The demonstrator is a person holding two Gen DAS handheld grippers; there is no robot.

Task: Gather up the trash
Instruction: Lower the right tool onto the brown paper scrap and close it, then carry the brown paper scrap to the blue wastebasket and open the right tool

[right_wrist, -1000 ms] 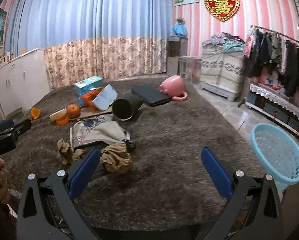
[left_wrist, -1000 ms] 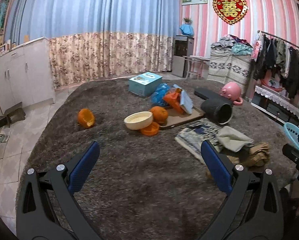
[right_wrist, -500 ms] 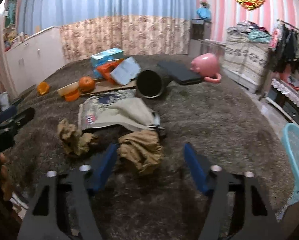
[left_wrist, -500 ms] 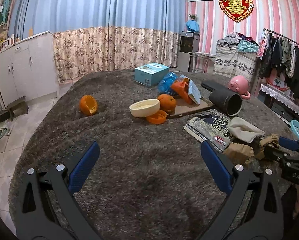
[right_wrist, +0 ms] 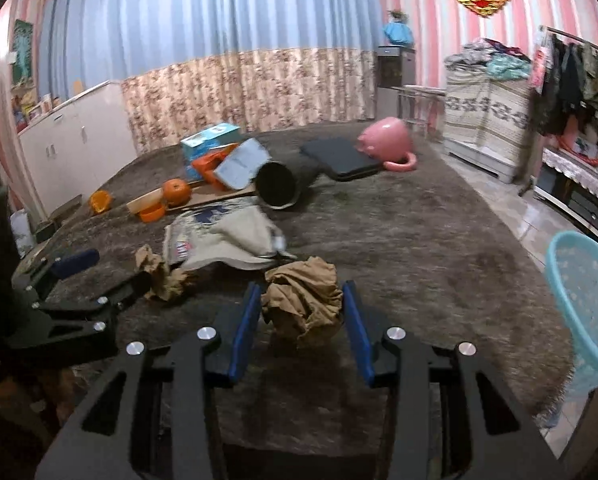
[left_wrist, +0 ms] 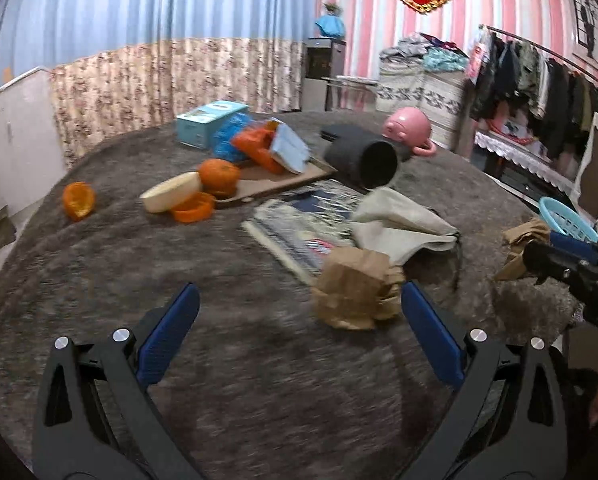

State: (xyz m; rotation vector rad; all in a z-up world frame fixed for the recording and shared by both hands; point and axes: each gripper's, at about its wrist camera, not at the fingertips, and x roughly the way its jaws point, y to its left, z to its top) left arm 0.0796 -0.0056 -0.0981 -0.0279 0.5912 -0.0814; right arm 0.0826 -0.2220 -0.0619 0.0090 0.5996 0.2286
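Two crumpled brown paper wads lie on the grey carpeted table. My right gripper [right_wrist: 301, 294] is shut on one brown paper wad [right_wrist: 303, 300], its blue pads against both sides; that wad also shows in the left wrist view [left_wrist: 525, 238]. My left gripper [left_wrist: 299, 296] is open, and the other brown paper wad [left_wrist: 355, 290] sits just ahead between its fingertips, close to the right one; it also shows in the right wrist view [right_wrist: 161, 270]. A light blue basket [right_wrist: 583, 300] stands on the floor at the table's right.
Further back lie a magazine [left_wrist: 299, 224], a beige cloth [left_wrist: 399, 220], a black cup on its side [left_wrist: 365, 156], a whole orange [left_wrist: 219, 174], orange peels [left_wrist: 79, 200], a cream bowl [left_wrist: 171, 198], a cutting board, a teal box [left_wrist: 207, 122] and a pink mug [left_wrist: 407, 130].
My right gripper moved forward to the nearer paper wad and closed on it. My left gripper swung right toward the other wad, still open.
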